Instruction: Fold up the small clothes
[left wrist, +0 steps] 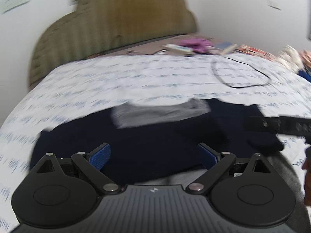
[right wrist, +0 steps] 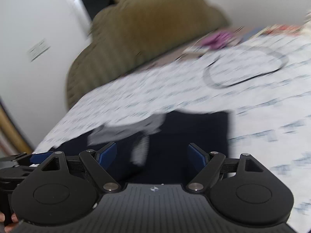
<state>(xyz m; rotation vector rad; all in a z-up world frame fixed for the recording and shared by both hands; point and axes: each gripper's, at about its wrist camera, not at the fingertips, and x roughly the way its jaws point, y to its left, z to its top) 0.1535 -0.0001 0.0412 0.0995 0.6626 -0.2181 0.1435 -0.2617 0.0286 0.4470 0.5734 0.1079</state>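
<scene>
Dark navy garment (left wrist: pixel 155 136) on patterned bed sheet (left wrist: pixel 97 81), two grippers spread above it; both views blurred.

Left gripper (left wrist: pixel 154 155): fingers spread wide, nothing held; in its view the garment is seen directly beyond and between the blue pads (left wrist: pixel 101 156), filling lower centre of frame, with a grey-white fabric panel (left wrist: pixel 155 112) at its upper edge. Right gripper (right wrist: pixel 153 155): released, nothing gripped; the garment is seen between its fingers, extending to centre of frame. The right gripper is seen at right edge of the left view, over the garment's right side. Also recorded: black cable loop (left wrist: pixel 243 73), upper right; olive quilted headboard (left wrist: pixel 116 19), top centre; purple item (left wrist: pixel 194 43), far edge.
</scene>
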